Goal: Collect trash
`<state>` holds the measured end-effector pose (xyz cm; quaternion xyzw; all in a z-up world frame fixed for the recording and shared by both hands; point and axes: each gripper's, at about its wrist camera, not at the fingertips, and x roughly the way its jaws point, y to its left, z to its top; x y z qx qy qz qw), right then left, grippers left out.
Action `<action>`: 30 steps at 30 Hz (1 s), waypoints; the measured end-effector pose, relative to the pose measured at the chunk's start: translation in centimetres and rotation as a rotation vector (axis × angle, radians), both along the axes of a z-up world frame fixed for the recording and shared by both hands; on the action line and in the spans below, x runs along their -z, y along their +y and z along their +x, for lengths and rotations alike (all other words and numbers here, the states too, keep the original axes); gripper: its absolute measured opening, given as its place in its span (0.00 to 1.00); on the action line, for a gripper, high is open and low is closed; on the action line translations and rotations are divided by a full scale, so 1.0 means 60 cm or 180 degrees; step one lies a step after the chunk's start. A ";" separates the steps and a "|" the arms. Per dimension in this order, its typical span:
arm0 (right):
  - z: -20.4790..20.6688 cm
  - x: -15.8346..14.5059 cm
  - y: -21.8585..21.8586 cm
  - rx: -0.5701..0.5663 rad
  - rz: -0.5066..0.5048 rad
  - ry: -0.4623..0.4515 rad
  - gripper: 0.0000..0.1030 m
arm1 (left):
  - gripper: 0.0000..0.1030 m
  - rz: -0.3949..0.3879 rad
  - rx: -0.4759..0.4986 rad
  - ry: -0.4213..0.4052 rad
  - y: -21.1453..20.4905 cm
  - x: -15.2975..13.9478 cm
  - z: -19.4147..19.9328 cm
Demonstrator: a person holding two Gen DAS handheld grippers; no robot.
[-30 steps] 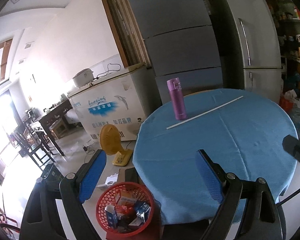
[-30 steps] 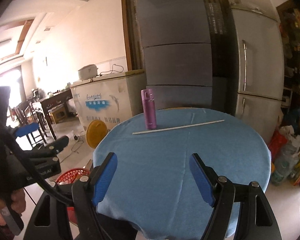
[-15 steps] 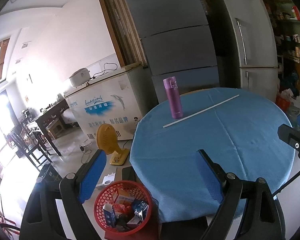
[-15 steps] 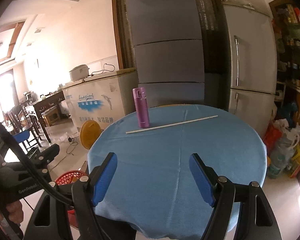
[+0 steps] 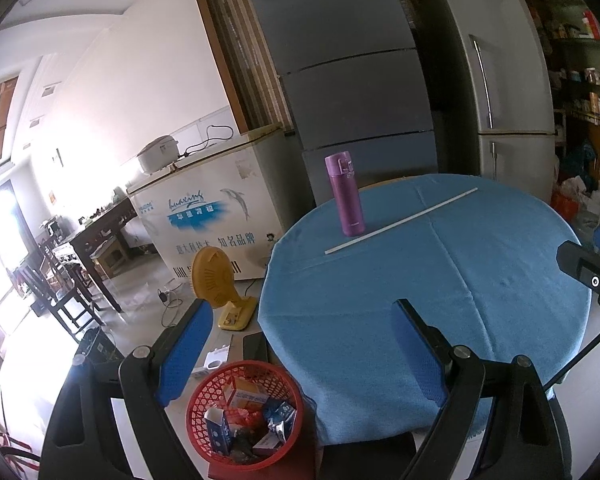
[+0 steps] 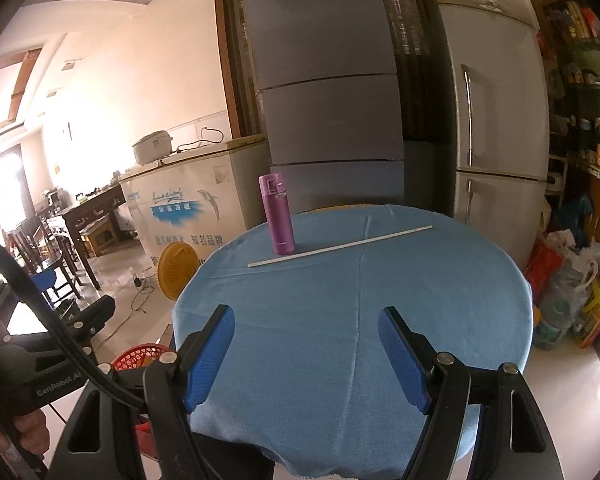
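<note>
Round table under blue cloth [image 5: 440, 280] carries an upright purple flask [image 5: 345, 194] and thin white stick [image 5: 400, 221]; beside it my red mesh basket [image 5: 204, 402] holds cartons and wrappers [image 5: 252, 420]; I see left gripper [image 5: 300, 350] and right gripper [image 6: 306, 354] both spread wide, empty.

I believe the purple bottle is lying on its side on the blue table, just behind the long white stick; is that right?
Not quite: the purple bottle stands upright, not on its side. The right wrist view shows it clearly. The rest holds: it is on the blue table, just behind the long white stick.
</note>
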<state>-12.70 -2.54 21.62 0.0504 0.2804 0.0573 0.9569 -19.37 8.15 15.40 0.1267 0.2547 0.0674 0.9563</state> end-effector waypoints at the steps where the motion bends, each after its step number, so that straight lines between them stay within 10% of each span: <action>1: 0.001 0.000 -0.001 0.0010 -0.0001 0.0004 0.75 | 0.88 -0.0002 0.0001 0.0003 0.000 0.000 0.001; 30: 0.079 0.006 -0.089 0.0414 0.0104 0.0091 0.75 | 0.88 0.0097 0.0345 0.0103 -0.071 -0.006 0.086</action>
